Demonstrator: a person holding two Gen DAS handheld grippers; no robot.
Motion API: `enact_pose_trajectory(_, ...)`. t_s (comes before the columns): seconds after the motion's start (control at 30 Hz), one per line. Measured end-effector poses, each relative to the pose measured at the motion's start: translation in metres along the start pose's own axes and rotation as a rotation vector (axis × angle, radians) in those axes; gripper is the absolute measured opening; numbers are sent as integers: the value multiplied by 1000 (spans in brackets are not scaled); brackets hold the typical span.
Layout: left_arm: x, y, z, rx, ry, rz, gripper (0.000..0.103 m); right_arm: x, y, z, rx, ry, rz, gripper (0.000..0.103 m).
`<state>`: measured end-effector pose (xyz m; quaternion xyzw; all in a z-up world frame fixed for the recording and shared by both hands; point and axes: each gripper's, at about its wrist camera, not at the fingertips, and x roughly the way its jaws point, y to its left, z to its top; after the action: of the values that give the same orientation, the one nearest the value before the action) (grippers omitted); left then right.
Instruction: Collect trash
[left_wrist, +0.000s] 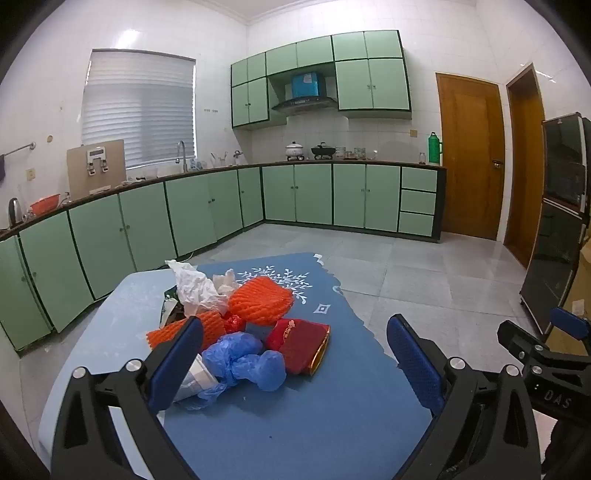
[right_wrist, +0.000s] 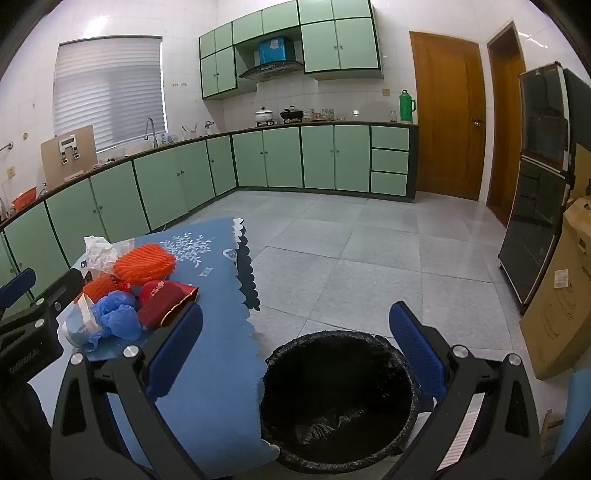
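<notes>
A pile of trash lies on the blue-clothed table (left_wrist: 314, 417): orange foam netting (left_wrist: 260, 301), a red packet (left_wrist: 299, 345), crumpled blue plastic (left_wrist: 245, 358), white tissue (left_wrist: 195, 286) and a paper cup (left_wrist: 194, 380). My left gripper (left_wrist: 295, 354) is open just short of the pile, with nothing between its fingers. The right gripper (right_wrist: 295, 343) is open too, above the table's right edge and a bin with a black liner (right_wrist: 338, 398) on the floor. The same pile shows at the left of the right wrist view, with the red packet (right_wrist: 162, 301) nearest. The right gripper (left_wrist: 543, 354) appears at the left view's right edge.
Green kitchen cabinets (left_wrist: 207, 210) line the far walls under a counter with pots and a green flask (left_wrist: 434, 147). Grey tiled floor (right_wrist: 369, 251) stretches beyond the table. A dark glass cabinet (right_wrist: 535, 192) and a cardboard box (right_wrist: 557, 291) stand at the right, near wooden doors (right_wrist: 448, 118).
</notes>
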<state>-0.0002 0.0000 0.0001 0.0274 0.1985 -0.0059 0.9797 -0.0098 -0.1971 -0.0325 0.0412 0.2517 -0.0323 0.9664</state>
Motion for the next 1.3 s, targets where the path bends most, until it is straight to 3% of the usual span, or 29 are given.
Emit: enact_pose_trajectory(1.3, -3, 2, 1, -2, -1, 5, 97, 0, 1, 2, 2, -2, 0, 98)
